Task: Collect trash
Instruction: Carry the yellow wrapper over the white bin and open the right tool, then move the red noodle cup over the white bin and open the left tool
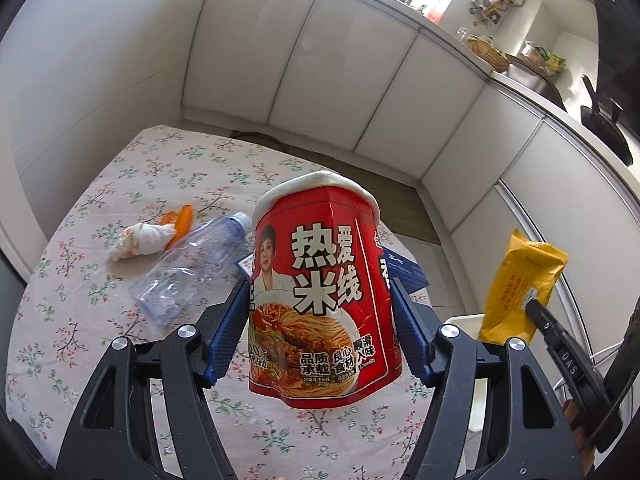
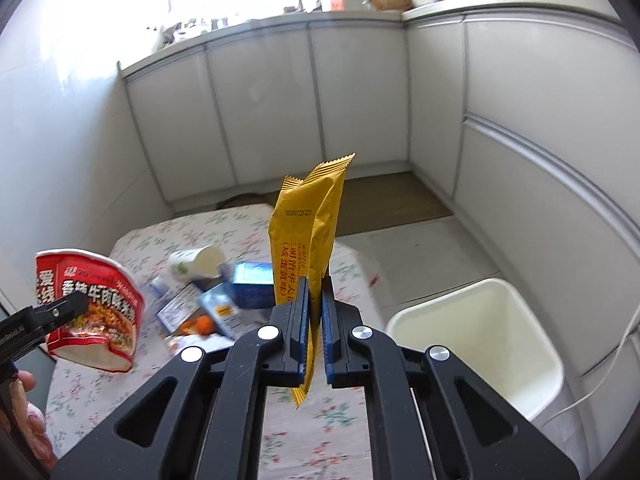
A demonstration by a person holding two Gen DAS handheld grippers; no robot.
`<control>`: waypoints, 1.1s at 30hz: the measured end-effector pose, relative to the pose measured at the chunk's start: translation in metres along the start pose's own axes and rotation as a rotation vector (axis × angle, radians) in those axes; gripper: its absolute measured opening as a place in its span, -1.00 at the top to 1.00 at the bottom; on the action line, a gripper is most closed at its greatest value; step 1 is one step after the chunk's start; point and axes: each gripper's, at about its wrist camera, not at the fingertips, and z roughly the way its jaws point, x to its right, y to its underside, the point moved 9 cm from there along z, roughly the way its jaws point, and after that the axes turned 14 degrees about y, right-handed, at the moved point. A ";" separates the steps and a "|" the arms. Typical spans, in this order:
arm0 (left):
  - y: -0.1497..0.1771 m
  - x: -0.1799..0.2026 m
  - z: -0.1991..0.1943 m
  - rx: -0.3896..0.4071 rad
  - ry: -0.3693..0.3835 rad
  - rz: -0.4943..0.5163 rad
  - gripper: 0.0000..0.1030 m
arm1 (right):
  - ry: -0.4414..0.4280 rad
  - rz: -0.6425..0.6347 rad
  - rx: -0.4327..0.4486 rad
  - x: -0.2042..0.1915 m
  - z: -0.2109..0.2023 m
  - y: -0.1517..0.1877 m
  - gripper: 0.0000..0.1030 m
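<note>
trash held in both grippers above the worktop

we see the left gripper [image 1: 320, 312] with fingers half open, clamping a light, dented noodle cup [image 1: 320, 280] by its sides. the right gripper [image 2: 316, 332], fingers nearly closed, pinches a thin, crinkly yellow wrapper [image 2: 308, 240], near the white bin [image 2: 480, 344].

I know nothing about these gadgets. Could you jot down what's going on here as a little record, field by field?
place: kitchen, table with floral cloth, white cabinets behind
left gripper: clamped on a red noodle cup, lifted off the table
right gripper: shut on a yellow snack wrapper, held upright
bin: white bin on the floor, right of the table
left on the table: clear plastic bottle, crumpled tissue, orange peel, white paper cup, blue box
</note>
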 end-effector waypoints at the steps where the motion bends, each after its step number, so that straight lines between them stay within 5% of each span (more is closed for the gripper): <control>1: 0.001 0.003 0.002 -0.002 0.006 0.003 -0.27 | 0.020 0.004 0.009 0.009 0.000 -0.002 0.89; 16: 0.016 0.063 0.044 -0.051 0.113 0.078 -0.27 | 0.345 -0.007 -0.039 0.117 0.018 0.011 0.85; 17: 0.017 0.070 0.048 -0.052 0.124 0.085 -0.27 | 0.369 -0.002 -0.045 0.126 0.018 0.011 0.72; 20: 0.023 0.092 0.060 -0.065 0.160 0.109 -0.27 | 0.420 0.035 -0.039 0.149 0.015 0.011 -0.08; 33: 0.064 0.197 0.119 -0.187 0.296 0.213 -0.27 | 0.565 0.187 -0.006 0.245 -0.005 0.012 -0.51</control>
